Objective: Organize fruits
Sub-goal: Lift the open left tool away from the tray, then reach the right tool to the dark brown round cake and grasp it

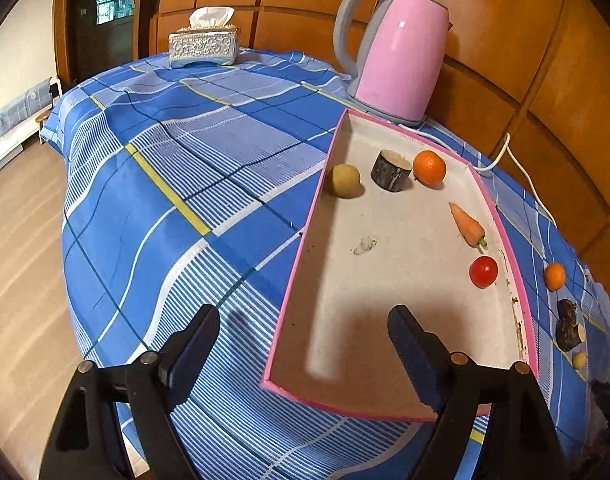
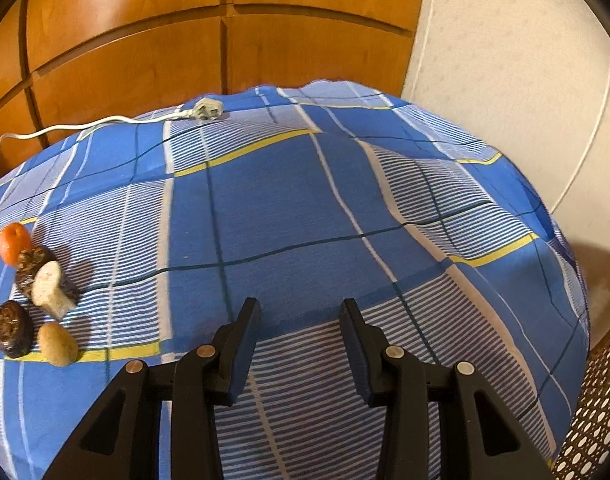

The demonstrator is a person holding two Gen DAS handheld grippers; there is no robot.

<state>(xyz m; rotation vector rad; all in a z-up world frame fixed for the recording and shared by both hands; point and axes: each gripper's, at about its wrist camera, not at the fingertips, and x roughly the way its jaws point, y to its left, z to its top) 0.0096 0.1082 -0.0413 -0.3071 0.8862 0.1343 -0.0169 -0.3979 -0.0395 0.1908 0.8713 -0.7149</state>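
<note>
Left wrist: kettle (image 1: 397,56) behind tray (image 1: 305,276); tissue box (image 1: 204,45) far.

My left gripper (image 1: 303,330) has bare cloth (image 1: 177,184) to its left; the pink-rimmed tray (image 1: 305,240) wall stands right, kettle (image 1: 393,52) blocks far. My right gripper (image 2: 301,316) has bare cloth ahead; a fruit cluster (image 2: 37,292) crowds near left, plug (image 2: 207,109) far.

Blue plaid tablecloth (image 1: 193,152), pink kettle (image 1: 401,52), pink-rimmed tray (image 1: 305,248).
</note>
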